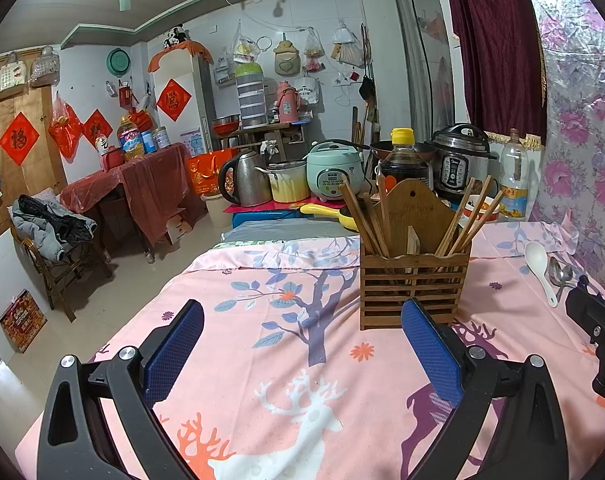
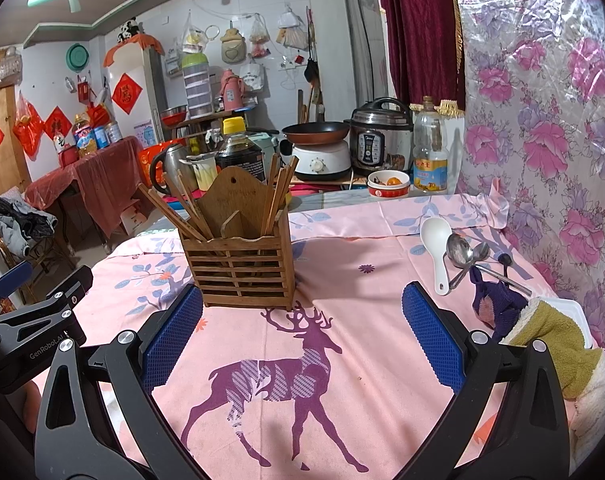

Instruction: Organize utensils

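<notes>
A slatted wooden utensil holder [image 1: 412, 284] [image 2: 242, 268] stands on the pink tablecloth, with several wooden chopsticks [image 1: 362, 216] [image 2: 182, 212] leaning out of both compartments. To its right lie a white plastic spoon [image 1: 540, 268] [image 2: 436, 248] and two metal spoons [image 1: 560, 274] [image 2: 462, 252], close to the floral wall. My left gripper [image 1: 302, 344] hovers open over the cloth, just in front of the holder's left side, holding nothing. My right gripper [image 2: 302, 336] is open too, empty, between the holder and the spoons.
Purple, olive and white cloths [image 2: 542, 336] are piled at the right, beside the spoons. Behind the table stand a soy sauce bottle [image 1: 402, 160], oil bottle [image 2: 430, 152], cookers, a kettle [image 1: 242, 178] and a bowl [image 2: 388, 184]. The table's left edge [image 1: 174, 284] drops to the floor.
</notes>
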Tool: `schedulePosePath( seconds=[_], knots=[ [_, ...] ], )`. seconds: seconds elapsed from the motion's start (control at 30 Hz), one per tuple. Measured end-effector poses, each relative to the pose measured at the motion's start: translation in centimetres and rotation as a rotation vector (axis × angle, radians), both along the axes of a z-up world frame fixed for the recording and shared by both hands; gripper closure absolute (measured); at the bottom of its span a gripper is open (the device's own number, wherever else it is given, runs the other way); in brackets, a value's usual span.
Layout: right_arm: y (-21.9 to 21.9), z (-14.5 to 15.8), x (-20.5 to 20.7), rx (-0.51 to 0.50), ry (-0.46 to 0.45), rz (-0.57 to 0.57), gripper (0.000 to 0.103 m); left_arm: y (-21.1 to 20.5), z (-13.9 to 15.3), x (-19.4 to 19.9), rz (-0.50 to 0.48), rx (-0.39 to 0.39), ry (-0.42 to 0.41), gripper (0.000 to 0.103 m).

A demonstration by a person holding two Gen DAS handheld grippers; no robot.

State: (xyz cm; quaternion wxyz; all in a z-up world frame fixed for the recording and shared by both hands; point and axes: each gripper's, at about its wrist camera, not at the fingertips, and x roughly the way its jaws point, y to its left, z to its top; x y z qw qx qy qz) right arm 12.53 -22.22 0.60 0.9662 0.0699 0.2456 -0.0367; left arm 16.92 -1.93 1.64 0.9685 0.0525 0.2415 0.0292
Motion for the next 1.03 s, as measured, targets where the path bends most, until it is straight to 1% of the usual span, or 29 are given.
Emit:
schedulePosePath(
  seconds=[0.8, 1.03],
  knots=[
    [0.02, -0.02, 0.01, 0.0, 0.0, 0.0, 0.007, -0.02, 0.02, 0.01, 0.004, 0.002, 0.001, 0.006],
    [-0.03, -0.01, 0.0, 0.001, 0.0, 0.0, 0.007, 0.67, -0.26, -0.24, 0.012, -0.005, 0.009, 0.006]
  ],
)
